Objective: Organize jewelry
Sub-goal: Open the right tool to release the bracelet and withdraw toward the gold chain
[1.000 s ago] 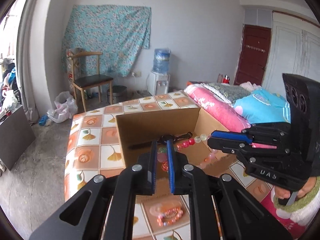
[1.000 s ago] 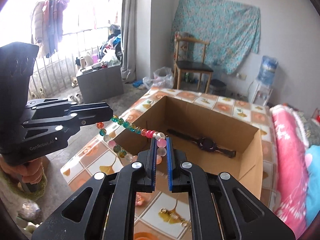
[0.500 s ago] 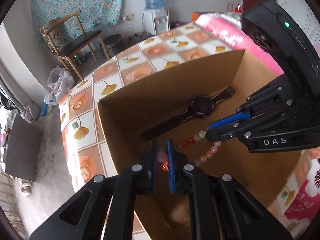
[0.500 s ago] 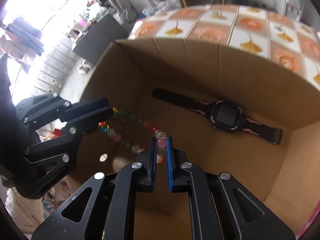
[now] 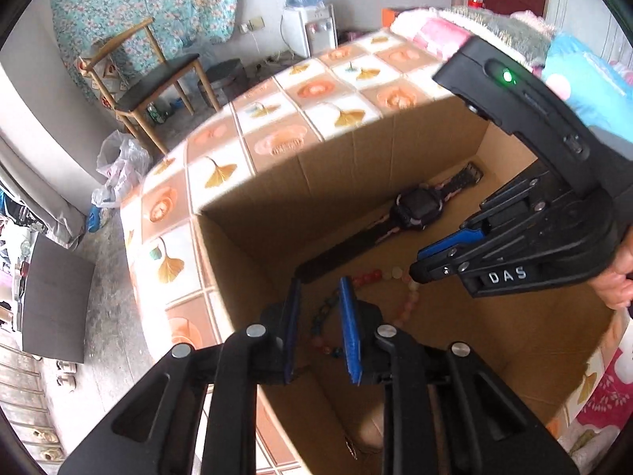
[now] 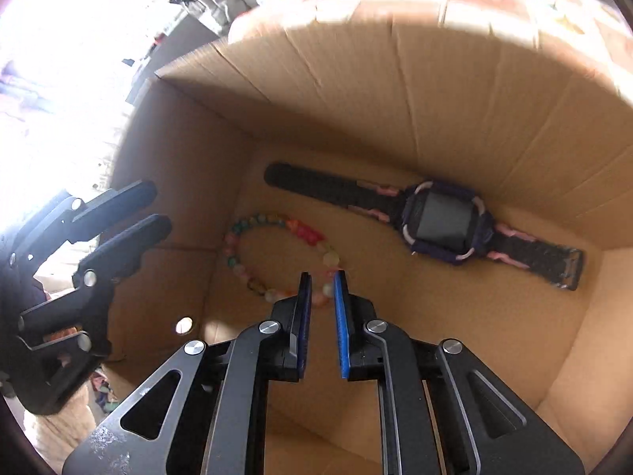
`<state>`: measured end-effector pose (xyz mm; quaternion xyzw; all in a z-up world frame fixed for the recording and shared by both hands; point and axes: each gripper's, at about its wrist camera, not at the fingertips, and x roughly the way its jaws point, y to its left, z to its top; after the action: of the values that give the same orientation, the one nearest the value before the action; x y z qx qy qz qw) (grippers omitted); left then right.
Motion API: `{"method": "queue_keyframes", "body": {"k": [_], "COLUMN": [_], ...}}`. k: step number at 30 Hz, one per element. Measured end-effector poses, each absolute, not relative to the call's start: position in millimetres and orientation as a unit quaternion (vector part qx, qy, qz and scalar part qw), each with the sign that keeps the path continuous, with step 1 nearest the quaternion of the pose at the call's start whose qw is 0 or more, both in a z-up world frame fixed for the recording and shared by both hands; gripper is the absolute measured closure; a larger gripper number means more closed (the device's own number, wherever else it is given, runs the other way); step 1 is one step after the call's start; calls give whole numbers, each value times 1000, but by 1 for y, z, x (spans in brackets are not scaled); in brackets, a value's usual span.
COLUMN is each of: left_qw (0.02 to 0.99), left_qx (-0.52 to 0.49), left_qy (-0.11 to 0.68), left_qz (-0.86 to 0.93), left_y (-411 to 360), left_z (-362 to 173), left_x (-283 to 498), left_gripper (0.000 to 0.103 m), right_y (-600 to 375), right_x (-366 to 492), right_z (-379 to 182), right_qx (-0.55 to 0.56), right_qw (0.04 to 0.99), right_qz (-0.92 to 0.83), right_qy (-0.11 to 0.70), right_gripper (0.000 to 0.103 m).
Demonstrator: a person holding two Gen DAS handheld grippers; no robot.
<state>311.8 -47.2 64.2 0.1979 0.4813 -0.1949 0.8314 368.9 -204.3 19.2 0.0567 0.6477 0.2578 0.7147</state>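
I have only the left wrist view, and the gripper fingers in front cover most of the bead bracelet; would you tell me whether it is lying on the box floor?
Observer: Yes. In the right wrist view the bead bracelet lies flat as a full open loop on the floor of the cardboard box.
Operator: Thank you. Is the right gripper clear of it?
Observer: The right gripper has just been opening its jaws. A bead sits between the pads, but they do not press on it.
Operator: And the watch?
Observer: The watch lies face up by the far wall, apart from the loop.
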Motion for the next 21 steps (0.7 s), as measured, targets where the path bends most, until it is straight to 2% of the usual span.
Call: {"method": "queue_keyframes", "body": {"k": [4,6,8,9,11,13,14,15,21], "left_qw": [862,870,880,887,896,898,895,892,876], "left_qx": [156,92,49,39,18,-2,-12,-17,15], "left_qy": [438,429,413,400,383,376,379,383,429], "left_qz": [-202,-224,-230,-228,-225,-229,-236,-237,-221], "left_y": [-24,-2,17,26,41,53,56,59,21], "left_z": [100,120,135,141,145,140,134,126,55], "left_x": [286,265,238,221,189,159,144,132,95], "left_gripper": [70,63,53,50,39,32,25,24,21], "right_y": [-219,-232,-245,-254,-266,-273,-269,-270,-257], "right_x": [348,320,282,259,212,167,154,140,100], "right_z": [65,97,124,134,145,143,136,128,45], "right_qx": [54,57,62,65,66,71,71,70,82], "right_qw": [769,800,825,836,853,860,861,861,839], "right_qz": [269,287,313,321,334,345,347,344,275], "right_qy": [577,524,467,441,396,369,366,368,462], "right_gripper": [82,78,66,65,62,60,60,60,60]}}
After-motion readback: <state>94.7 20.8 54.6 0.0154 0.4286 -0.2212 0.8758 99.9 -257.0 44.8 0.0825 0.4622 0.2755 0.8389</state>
